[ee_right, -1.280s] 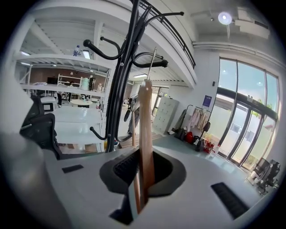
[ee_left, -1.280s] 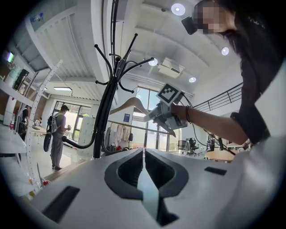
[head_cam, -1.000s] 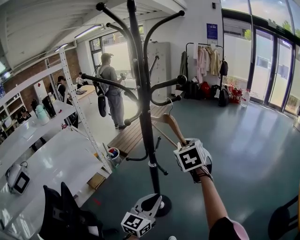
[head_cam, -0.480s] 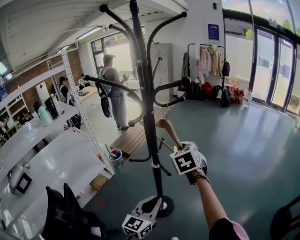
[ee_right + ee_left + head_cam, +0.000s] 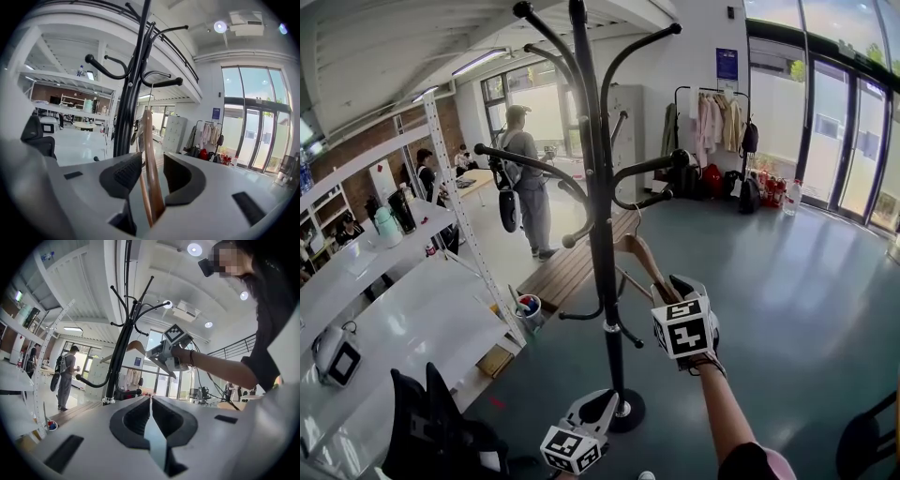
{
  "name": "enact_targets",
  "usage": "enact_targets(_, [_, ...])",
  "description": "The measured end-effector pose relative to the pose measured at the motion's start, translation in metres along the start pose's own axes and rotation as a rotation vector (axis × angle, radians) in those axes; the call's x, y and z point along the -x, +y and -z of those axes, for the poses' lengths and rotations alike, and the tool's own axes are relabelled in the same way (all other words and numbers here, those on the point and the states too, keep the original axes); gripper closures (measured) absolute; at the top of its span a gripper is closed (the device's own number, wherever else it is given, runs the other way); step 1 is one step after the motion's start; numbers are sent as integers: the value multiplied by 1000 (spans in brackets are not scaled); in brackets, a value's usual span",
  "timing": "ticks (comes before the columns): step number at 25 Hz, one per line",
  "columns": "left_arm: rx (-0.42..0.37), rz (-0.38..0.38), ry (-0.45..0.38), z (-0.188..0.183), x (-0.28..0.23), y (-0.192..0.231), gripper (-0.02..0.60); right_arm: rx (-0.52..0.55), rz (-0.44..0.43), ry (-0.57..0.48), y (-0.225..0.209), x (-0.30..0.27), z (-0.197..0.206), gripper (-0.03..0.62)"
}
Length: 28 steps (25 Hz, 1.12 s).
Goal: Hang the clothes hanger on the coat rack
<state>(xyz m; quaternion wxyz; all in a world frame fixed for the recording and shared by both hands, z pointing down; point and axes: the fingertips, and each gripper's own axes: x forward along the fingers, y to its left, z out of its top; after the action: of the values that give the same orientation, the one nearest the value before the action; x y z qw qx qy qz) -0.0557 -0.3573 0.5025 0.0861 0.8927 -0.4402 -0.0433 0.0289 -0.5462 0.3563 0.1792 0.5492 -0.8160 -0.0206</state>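
Wooden hanger (image 5: 639, 251) held in right claw (image 5: 673, 286) (beside coat rack (image 5: 600, 197)); left claw (image 5: 150, 400) closed.

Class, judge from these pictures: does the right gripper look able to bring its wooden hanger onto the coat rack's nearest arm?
Probably yes. The right gripper holds the hanger close under an arm of the coat rack, with nothing visible between them.

**Camera layout, three views**

Head view: taken from above, faced forward and down, with the tall black metal coat rack (image 5: 602, 234) near and mid-frame. Left gripper view: taken from low down and tilted up toward the ceiling (image 5: 154, 268). The rack (image 5: 119, 357) is seen further off, and the right gripper (image 5: 157, 352) is caught too. Right gripper view: aimed upward along the jaws, foreground filled by the light brown wooden clothes hanger (image 5: 149, 159), rack (image 5: 131, 103) just behind. The rack is shared by all three.
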Motion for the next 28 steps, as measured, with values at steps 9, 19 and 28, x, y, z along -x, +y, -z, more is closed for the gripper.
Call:
enact_targets(9, [8,48,12,2,11,-13,580,-28,66,-76,0,61,-10,467])
enact_targets(19, [17,121,28,3,42,-32,581,-108,-25,11,63,125,47,467])
enact_targets(28, [38,190,30,13,84,-50,581,-242,-13,99,119,184,121,468])
